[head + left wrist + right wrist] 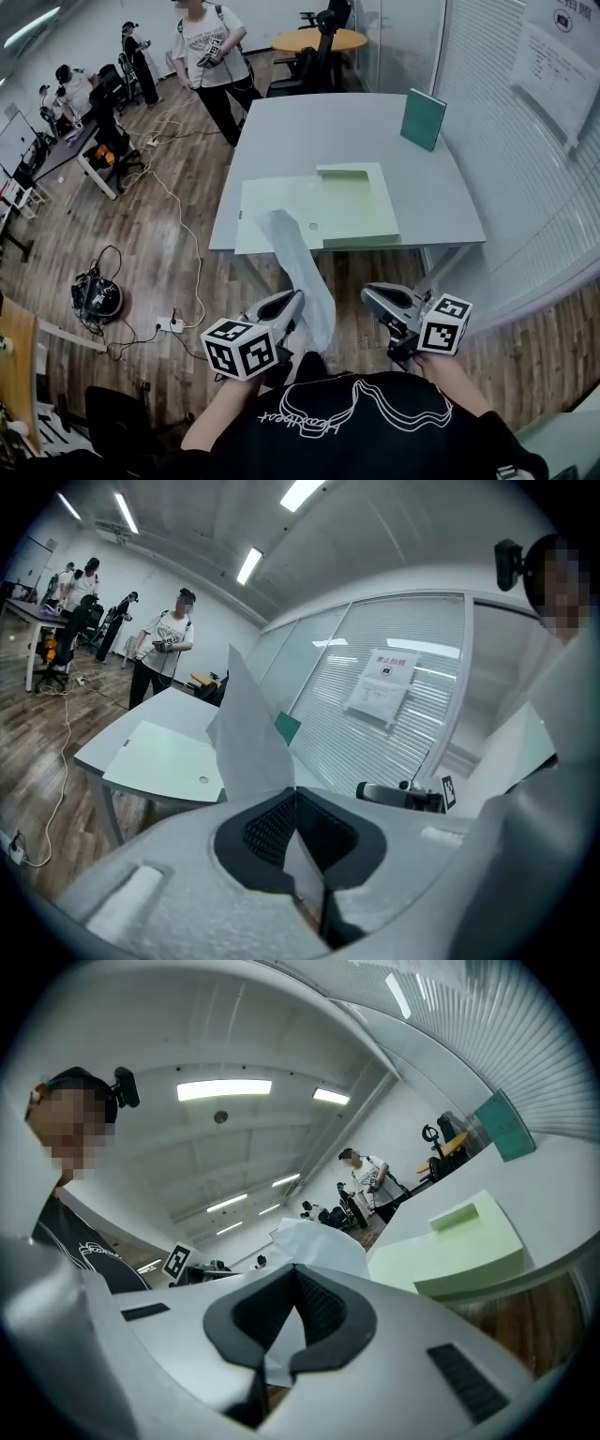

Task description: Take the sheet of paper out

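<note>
A white sheet of paper (300, 272) hangs in the air in front of the grey table (309, 131). My left gripper (295, 300) is shut on its lower end, and in the left gripper view the sheet (248, 733) stands up from between the closed jaws (296, 794). A pale green folder (356, 202) lies open at the table's near edge, apart from the sheet. My right gripper (367, 292) is to the right of the sheet with its jaws together (295, 1274) and nothing clearly held. The sheet (319, 1246) shows just beyond them.
A dark green book (423, 119) stands upright at the table's far right. A glass wall with blinds (525, 141) runs along the right. Cables and a power strip (172, 325) lie on the wooden floor to the left. A person (214, 56) stands beyond the table, with others at desks further left.
</note>
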Demonstrator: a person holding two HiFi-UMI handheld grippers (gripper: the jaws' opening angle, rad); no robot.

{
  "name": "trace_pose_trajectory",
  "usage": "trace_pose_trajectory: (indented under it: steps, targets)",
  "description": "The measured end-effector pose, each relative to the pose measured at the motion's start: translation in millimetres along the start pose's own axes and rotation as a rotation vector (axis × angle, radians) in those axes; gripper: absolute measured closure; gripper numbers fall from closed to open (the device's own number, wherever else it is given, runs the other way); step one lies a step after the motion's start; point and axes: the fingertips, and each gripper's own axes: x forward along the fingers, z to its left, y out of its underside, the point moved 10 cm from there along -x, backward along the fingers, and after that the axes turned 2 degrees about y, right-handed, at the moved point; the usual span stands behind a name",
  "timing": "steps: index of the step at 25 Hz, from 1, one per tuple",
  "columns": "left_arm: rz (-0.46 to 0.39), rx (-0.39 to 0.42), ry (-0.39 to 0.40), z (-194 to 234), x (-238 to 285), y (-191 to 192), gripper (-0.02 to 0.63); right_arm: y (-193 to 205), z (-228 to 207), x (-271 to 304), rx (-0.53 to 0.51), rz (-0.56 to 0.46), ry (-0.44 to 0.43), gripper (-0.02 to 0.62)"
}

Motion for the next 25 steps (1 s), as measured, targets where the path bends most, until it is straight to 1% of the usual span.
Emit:
trace_pose_trajectory:
  steps: [5,9,14,19,25]
  targets:
    - [-0.008,0.013,0.024,-25,-9,9,0.592,7,17,-16,-0.031,-0.001,0.003,0.588]
    - [-0.019,0.018,0.032,-39,-10,17,0.592,12,24,-31,-0.052,0.016,0.01,0.588]
    - [-0.027,0.017,0.047,-51,-9,23,0.592,12,28,-45,-0.062,0.016,0.025,0.588]
    - [-0.039,0.027,0.064,-61,-12,26,0.592,16,36,-53,-0.079,0.004,0.013,0.588]
    - [-0.041,0.034,0.073,-69,-18,33,0.592,21,44,-62,-0.091,0.013,0.032,0.588]
